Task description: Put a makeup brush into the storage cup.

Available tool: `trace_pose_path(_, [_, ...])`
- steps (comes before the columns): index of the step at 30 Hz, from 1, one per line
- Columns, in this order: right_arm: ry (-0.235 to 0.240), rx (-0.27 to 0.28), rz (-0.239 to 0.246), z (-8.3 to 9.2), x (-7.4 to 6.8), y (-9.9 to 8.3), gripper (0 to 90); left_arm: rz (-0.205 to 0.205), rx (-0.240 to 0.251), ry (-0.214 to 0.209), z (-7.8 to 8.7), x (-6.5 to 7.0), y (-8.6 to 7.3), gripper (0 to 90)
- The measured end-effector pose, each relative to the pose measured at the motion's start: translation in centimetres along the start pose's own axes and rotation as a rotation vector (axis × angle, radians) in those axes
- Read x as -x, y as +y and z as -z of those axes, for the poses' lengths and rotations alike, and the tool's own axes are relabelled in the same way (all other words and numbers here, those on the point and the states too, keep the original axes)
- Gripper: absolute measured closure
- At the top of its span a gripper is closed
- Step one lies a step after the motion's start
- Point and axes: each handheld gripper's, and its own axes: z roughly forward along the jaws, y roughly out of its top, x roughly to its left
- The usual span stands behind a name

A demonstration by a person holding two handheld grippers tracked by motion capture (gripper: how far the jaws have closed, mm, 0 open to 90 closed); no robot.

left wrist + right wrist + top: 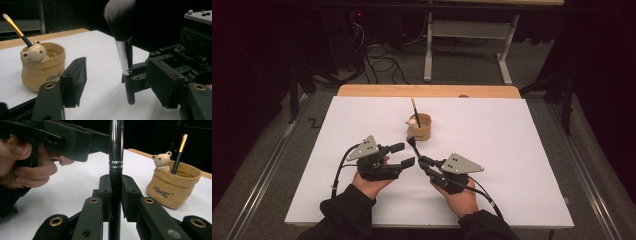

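right gripper (pixel 421 161) is clamped tight on the black handle of a makeup brush (pixel 412 141); in the right gripper view both pads press the handle (pixel 115 195) w/ no gap, silver ferrule just above them. brush stands about upright, bristles up, handle end hanging just off the white table (pixel 512 165). the person's right hand (pixel 459 197) holds that gripper at approx 5 o'clock from the cup.

left gripper (pixel 404 155) is partly open, approx halfway. in the left gripper view its two pads stand either side of the brush (pixel 124 53), left pad well apart from it, right pad nearer; cannot tell if that one touches the handle, looks like a gap. nothing gripped. left hand (pixel 369 182) sits at approx 7 o'clock from the cup, fingers wrapped round the gripper body, seen also at 9 o'clock in the right gripper view (pixel 30 167).

container: small tan cup (pixel 421 128) shaped like a soft sack, w/ a little bear figure (pixel 36 52) on its rim and lettering on the side. it stands upright on the table toward 12 o'clock, near the far wooden edge. inside it: one thin brush (pixel 415 110) w/ dark handle, gold ferrule and pale tip, leaning toward 11 o'clock just behind the bear. cup is near the big brush but apart from it.
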Motion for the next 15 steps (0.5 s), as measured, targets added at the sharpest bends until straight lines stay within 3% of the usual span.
trace_pose_path(15, [0.023,-0.001,0.015,-0.46,-0.67,-0.05,81.0,0.025,0.000,-0.026,-0.24,-0.10,-0.21,49.5])
